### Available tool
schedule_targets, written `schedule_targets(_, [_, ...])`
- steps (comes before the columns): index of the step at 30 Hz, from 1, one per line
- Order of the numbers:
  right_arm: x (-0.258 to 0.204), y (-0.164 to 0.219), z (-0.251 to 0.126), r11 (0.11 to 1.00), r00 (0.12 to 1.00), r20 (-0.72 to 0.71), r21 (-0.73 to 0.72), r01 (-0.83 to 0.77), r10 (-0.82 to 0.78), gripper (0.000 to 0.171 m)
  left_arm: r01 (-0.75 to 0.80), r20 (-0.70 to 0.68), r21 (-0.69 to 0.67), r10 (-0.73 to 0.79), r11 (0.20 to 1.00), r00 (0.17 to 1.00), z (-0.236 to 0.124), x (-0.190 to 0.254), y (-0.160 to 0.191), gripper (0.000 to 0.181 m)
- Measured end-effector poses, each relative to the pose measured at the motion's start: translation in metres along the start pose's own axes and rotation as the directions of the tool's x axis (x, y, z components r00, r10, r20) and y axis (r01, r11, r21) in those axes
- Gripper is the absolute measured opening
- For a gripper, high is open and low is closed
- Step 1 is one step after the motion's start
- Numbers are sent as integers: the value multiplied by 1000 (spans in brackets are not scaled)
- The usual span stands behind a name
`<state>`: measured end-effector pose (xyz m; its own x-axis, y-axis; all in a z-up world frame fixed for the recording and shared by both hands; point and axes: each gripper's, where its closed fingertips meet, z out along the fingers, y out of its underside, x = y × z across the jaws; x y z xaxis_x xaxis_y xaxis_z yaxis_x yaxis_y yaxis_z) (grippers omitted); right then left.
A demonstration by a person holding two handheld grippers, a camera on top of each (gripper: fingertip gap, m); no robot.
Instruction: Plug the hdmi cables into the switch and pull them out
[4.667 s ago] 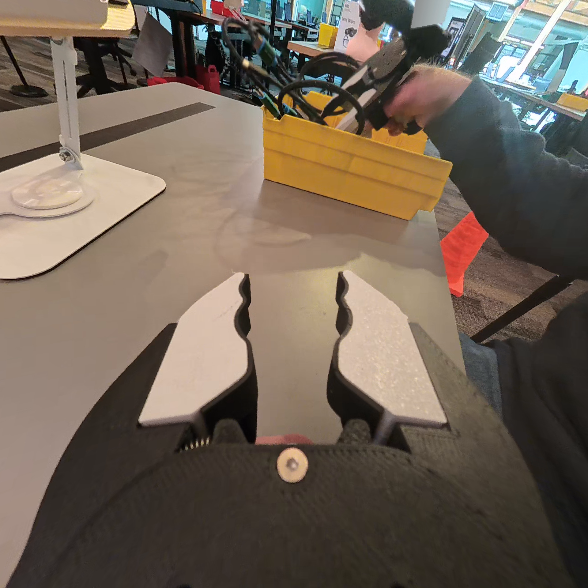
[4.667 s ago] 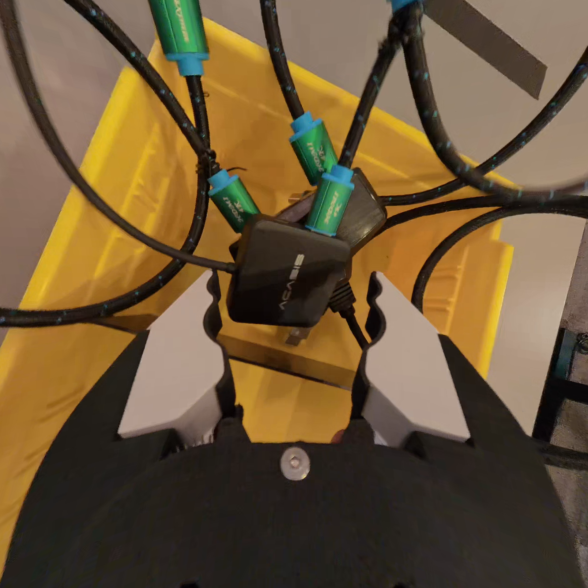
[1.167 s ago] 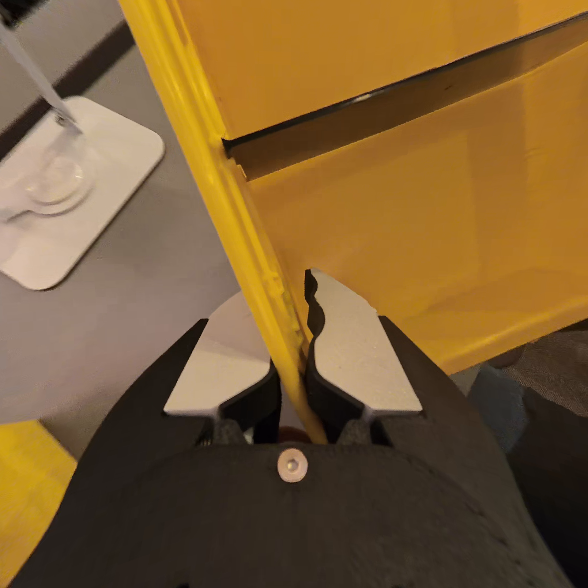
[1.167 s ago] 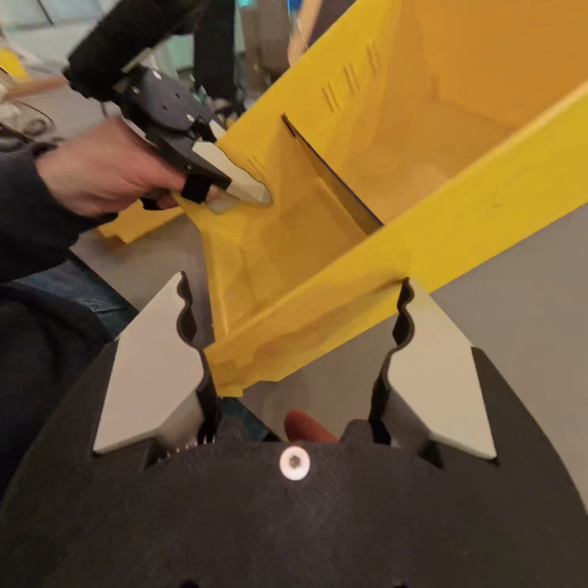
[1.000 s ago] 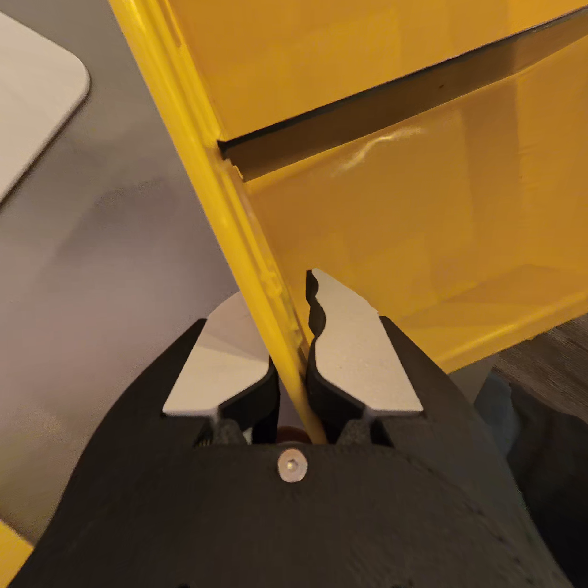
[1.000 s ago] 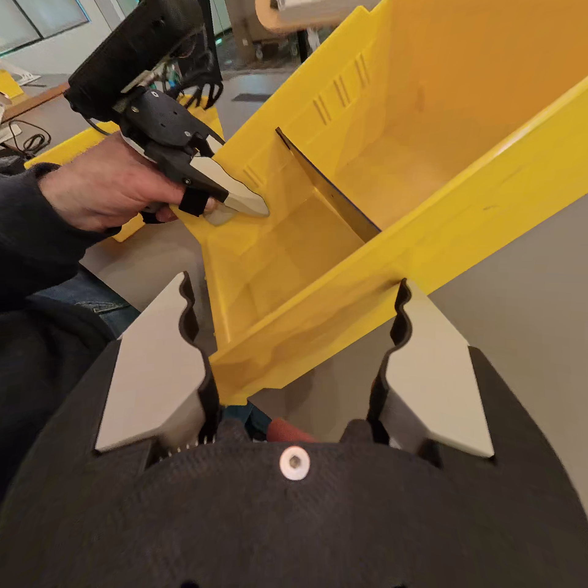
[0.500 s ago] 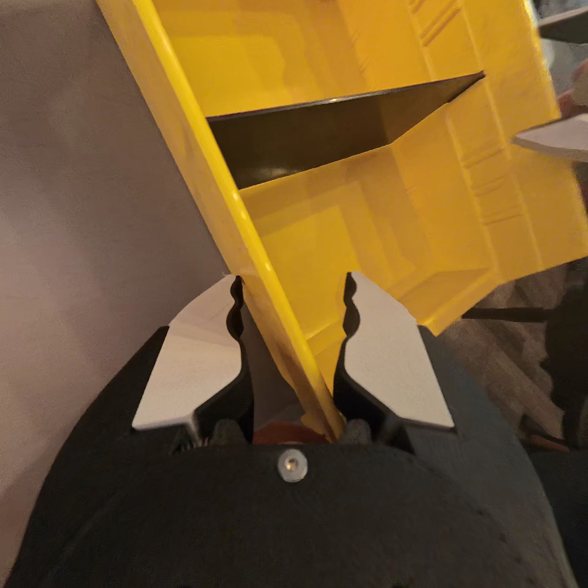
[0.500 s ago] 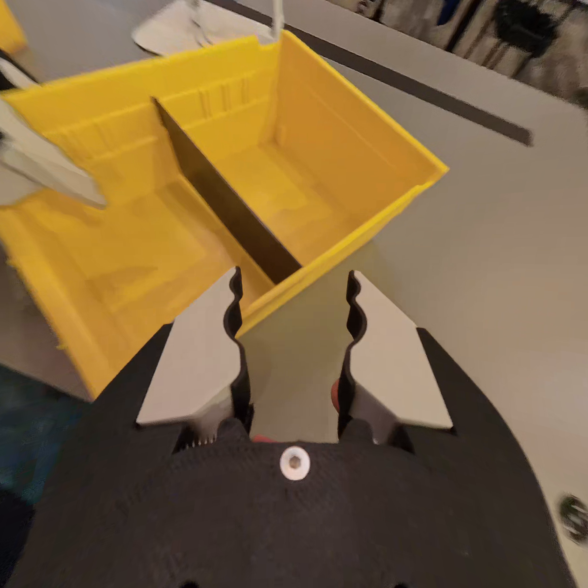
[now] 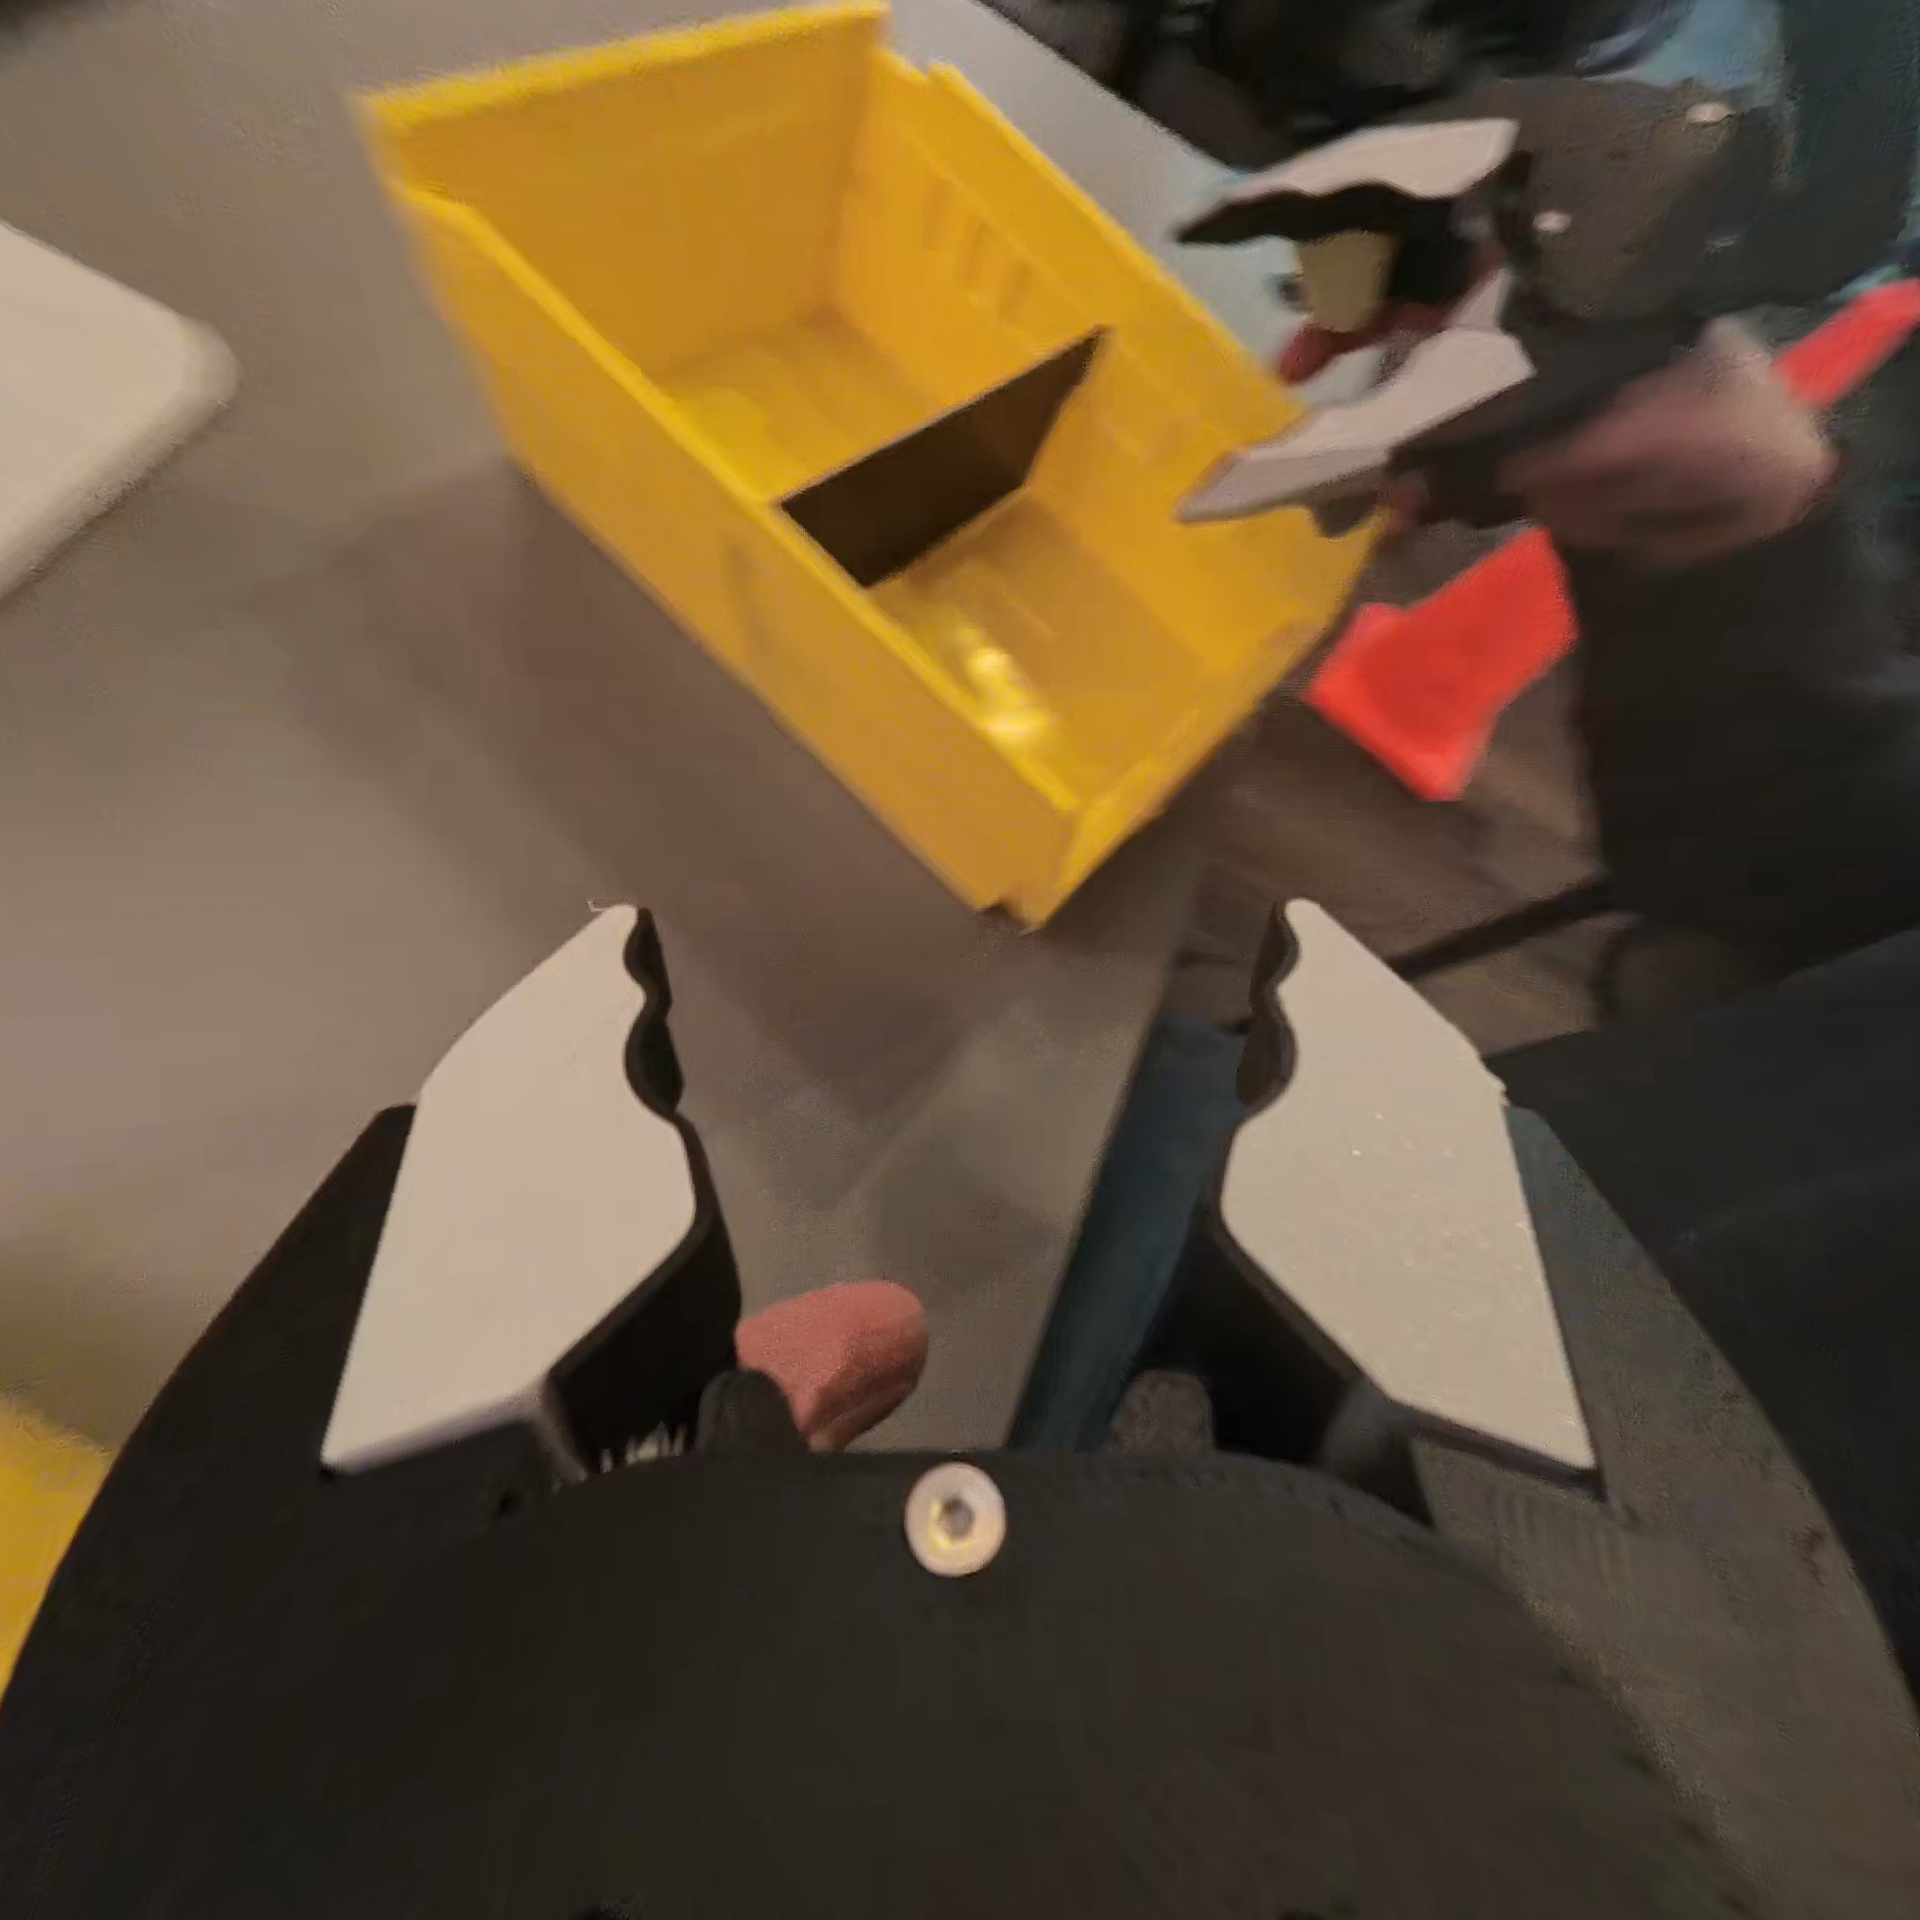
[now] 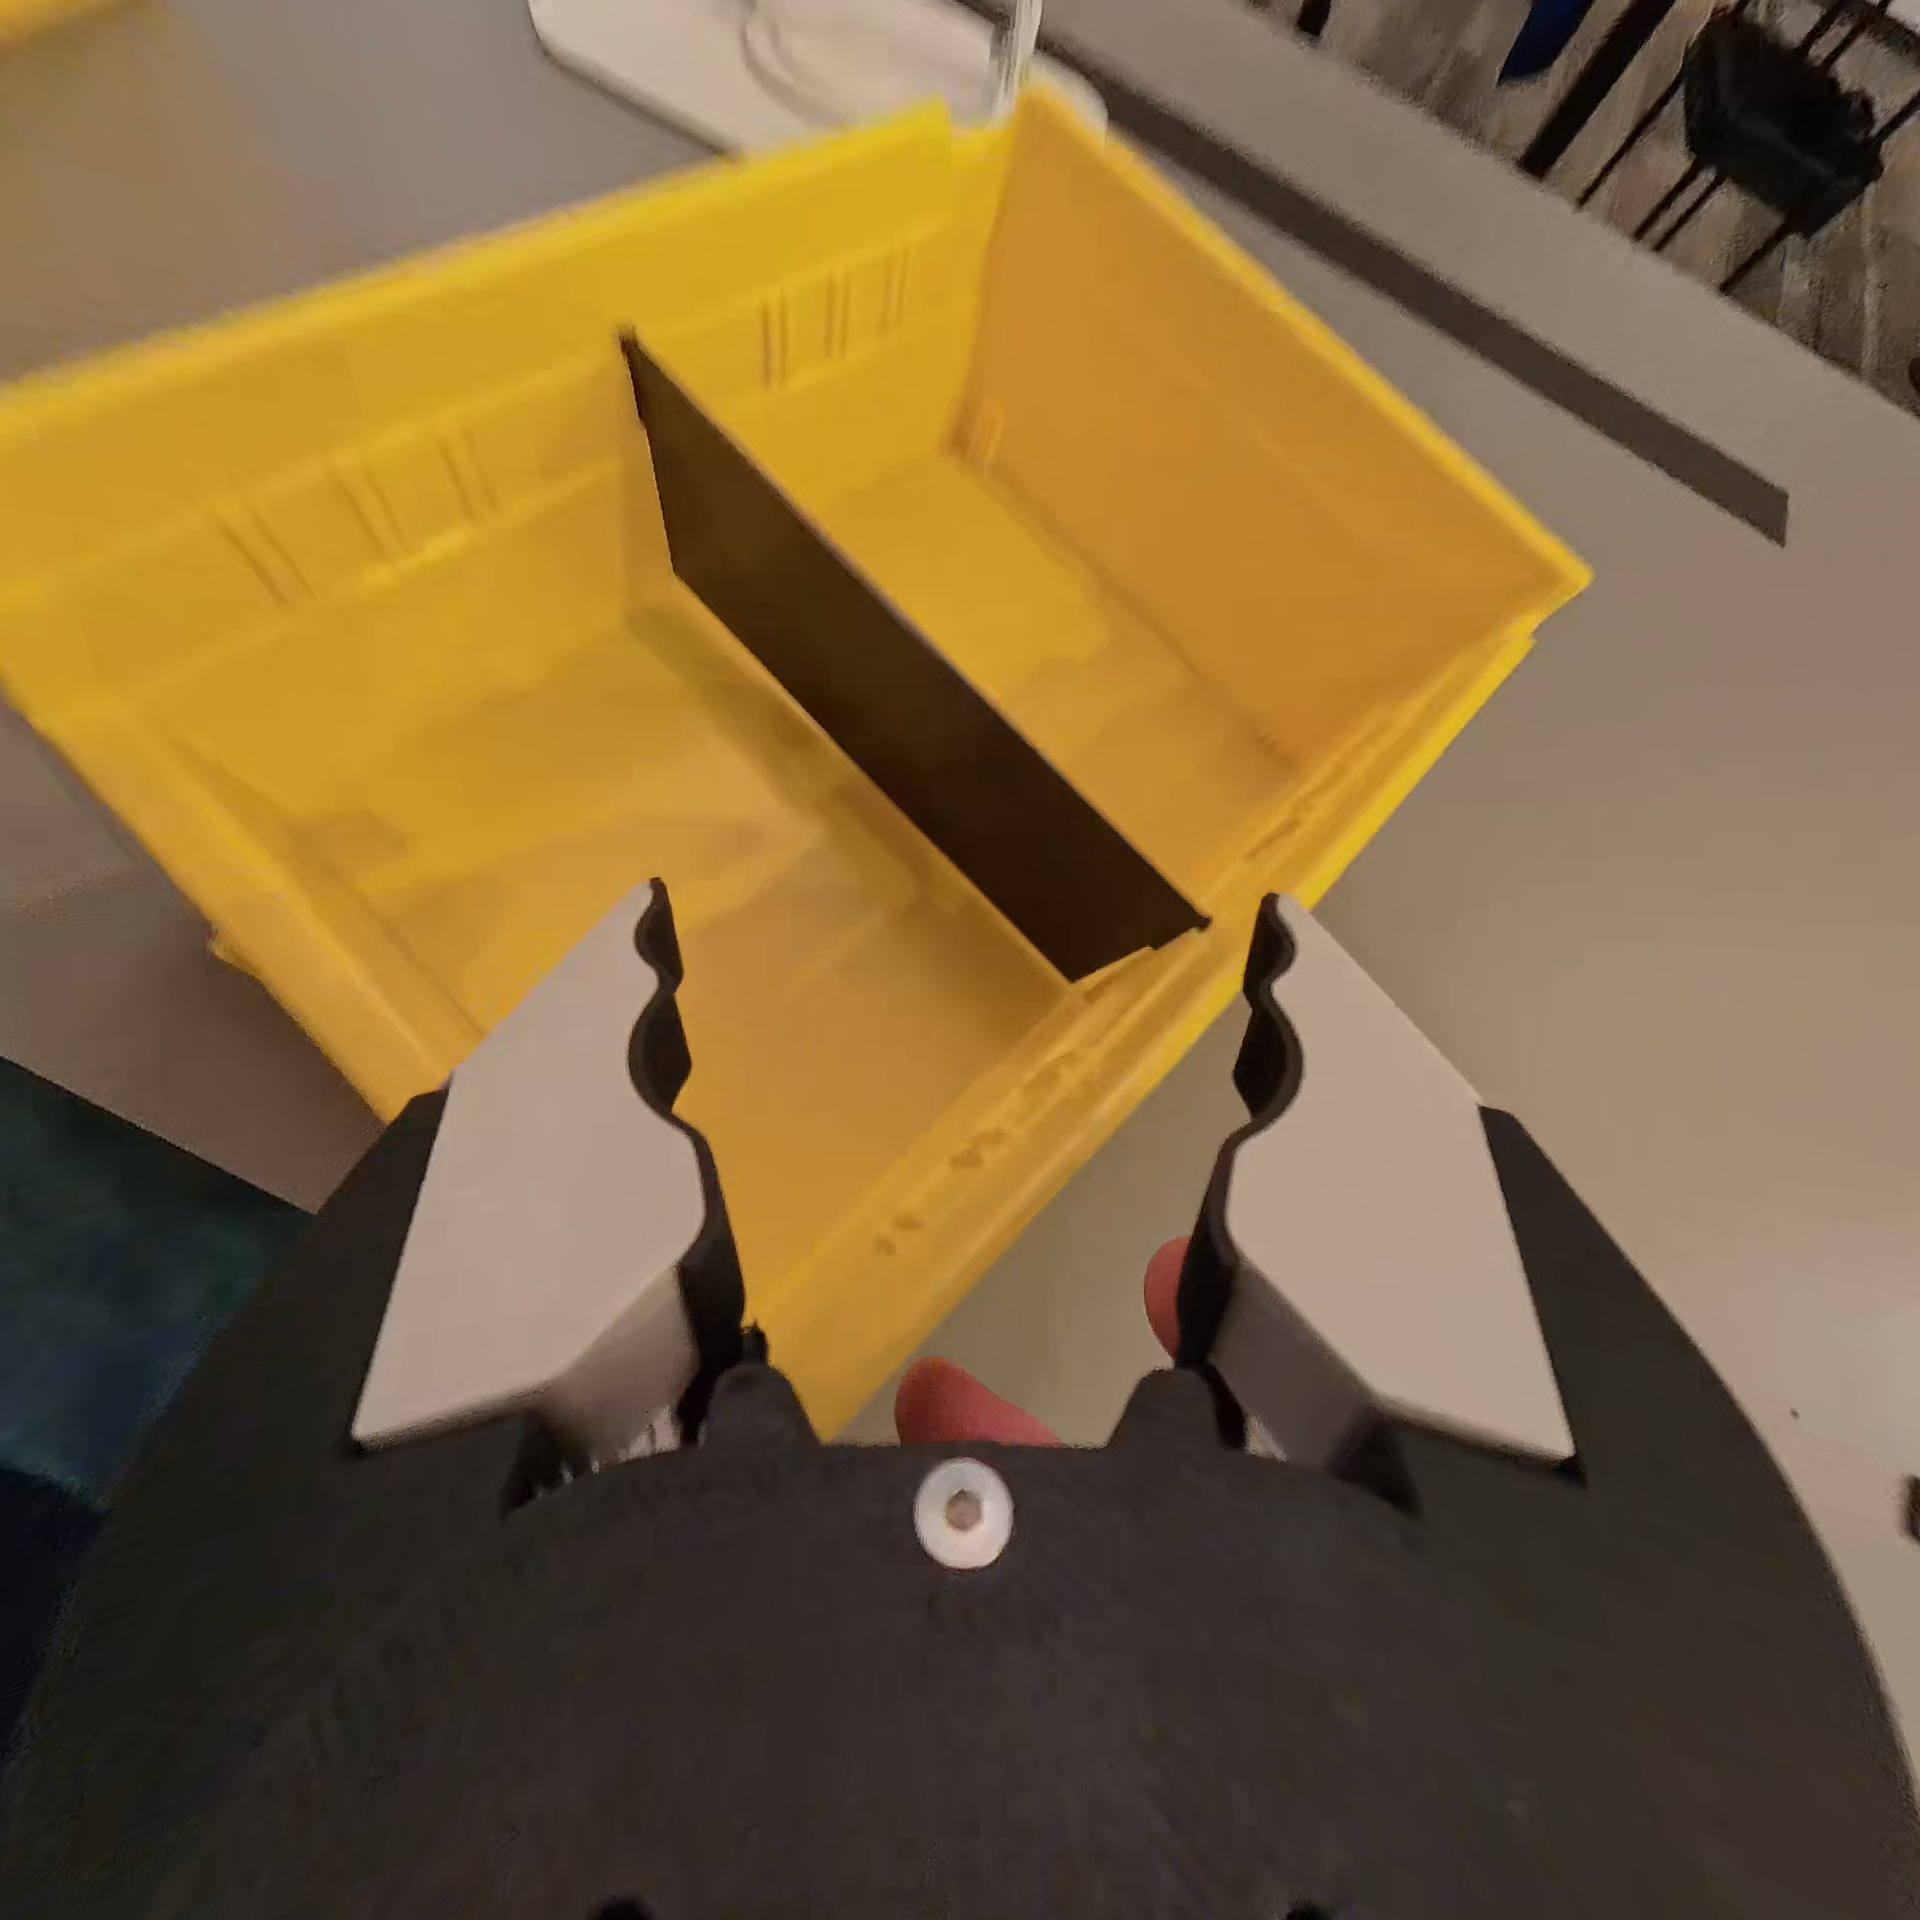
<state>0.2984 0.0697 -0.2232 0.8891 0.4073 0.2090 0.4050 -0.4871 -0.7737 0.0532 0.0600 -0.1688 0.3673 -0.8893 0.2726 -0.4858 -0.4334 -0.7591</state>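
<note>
A yellow bin with a black divider stands on the grey table; both compartments look empty. It also shows in the right wrist view, with its divider across the middle. My left gripper is open and empty, held back from the bin's near corner. My right gripper is open and empty, above the bin's near wall; it also shows in the left wrist view at the bin's far right side. No HDMI cables or switch are in view.
A white stand base lies on the table beyond the bin and at the left edge. A dark stripe crosses the table. An orange object lies on the floor past the table's right edge. Another yellow piece is at lower left.
My left gripper let go of the bin's wall, opened wide and drew back. The bin came down from its tilt onto the table. My right gripper opened wider and moved over the bin.
</note>
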Motion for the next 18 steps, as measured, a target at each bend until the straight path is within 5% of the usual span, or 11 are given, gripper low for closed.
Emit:
schedule_targets(3, [-7, 19, 16, 995, 997, -36, -80, 59, -62, 94, -43, 272, 35, 32, 998, 962, -68, -45, 12, 111])
schedule_targets(6, [10, 22, 19, 986, 977, -161, -120, 119, -138, 60, 37, 393, 79, -65, 996, 917, -125, -82, 43, 146])
schedule_targets(12, [45, 26, 20, 970, 940, -264, -164, 179, -218, 38, 155, 562, 184, -233, 971, 794, -203, -141, 107, 146])
schedule_targets(18, [64, 28, 19, 974, 937, -276, -135, 184, -216, 31, 390, 719, 15, -282, 920, 635, -218, -199, 208, 129])
